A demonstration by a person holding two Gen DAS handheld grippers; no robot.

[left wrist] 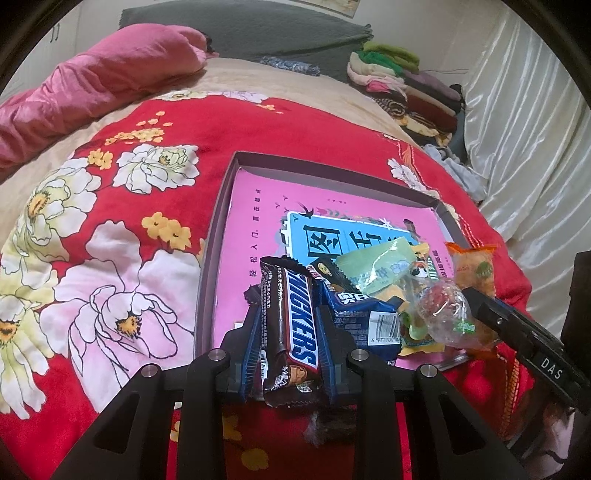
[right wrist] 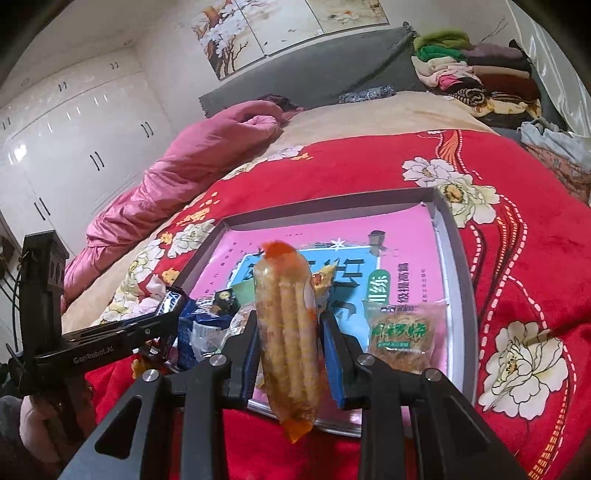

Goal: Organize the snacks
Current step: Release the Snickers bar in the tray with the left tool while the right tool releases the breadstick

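Bed covered with a red floral blanket, pink quilt bunched at the far left, grey headboard behind, folded clothes pile at the far right, white wardrobe along the left wall. A shallow box tray with grey walls and a pink printed bottom sits on the blanket in the middle.

Left gripper is clenched on a Snickers bar: dark brown wrapper, blue-and-white logo, held lengthwise between the blue-padded jaws, over the near left edge of the tray. Right gripper is clamped on a clear packet of biscuit sticks: long pale-yellow sticks inside, orange crimped ends, held upright-ish over the near edge of the tray.

Loose snacks piled in the near part of the tray: a blue packet with a barcode, a pale green packet, a crinkly clear bag with red and green bits. A round brown pastry in a clear wrapper with green lettering lies flat on the tray bottom, near right, just beside the right gripper's jaw.

Person's hand visible low at the left in the right wrist view, holding the left gripper's handle; details blurred.
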